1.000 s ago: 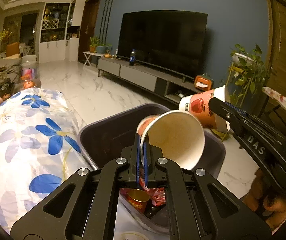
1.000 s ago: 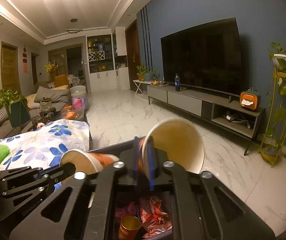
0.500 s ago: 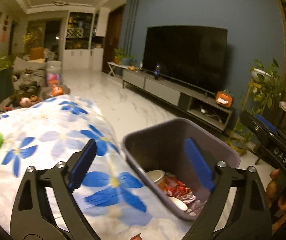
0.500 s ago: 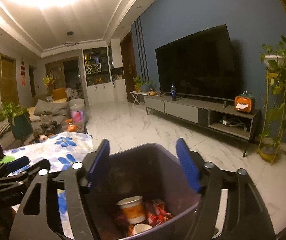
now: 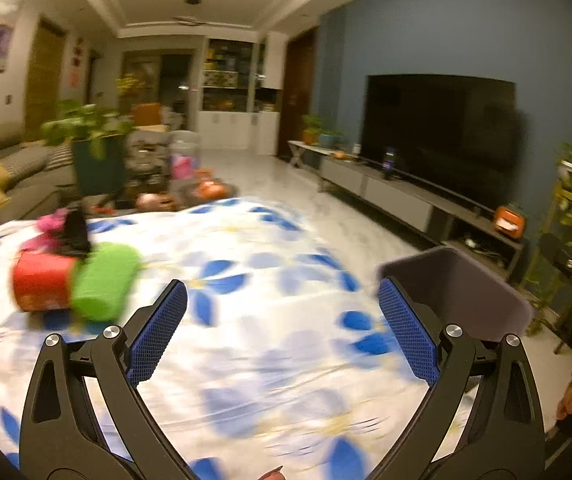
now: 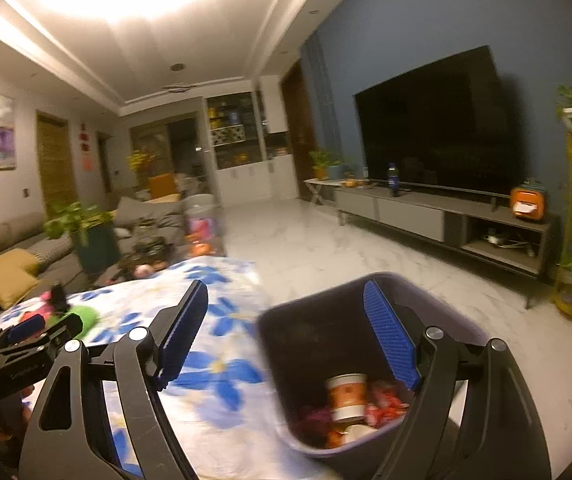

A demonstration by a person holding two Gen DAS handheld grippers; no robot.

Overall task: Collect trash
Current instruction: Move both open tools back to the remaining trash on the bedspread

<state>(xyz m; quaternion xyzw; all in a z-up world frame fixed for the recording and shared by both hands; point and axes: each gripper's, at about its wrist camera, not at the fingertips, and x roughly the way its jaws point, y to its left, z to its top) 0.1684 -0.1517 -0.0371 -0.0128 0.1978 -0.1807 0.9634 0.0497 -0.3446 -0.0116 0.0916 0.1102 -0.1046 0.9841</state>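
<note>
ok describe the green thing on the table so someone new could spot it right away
Find the table under the white cloth with blue flowers. Toward its far left end lies a small cluster of leftover items. The green roll lies on its side touching a red can, the only bright green piece there, in front of something pink and black.

Left gripper (image 5: 282, 334) and right gripper (image 6: 286, 334), both empty, jaws spread wide, side by side.
</note>
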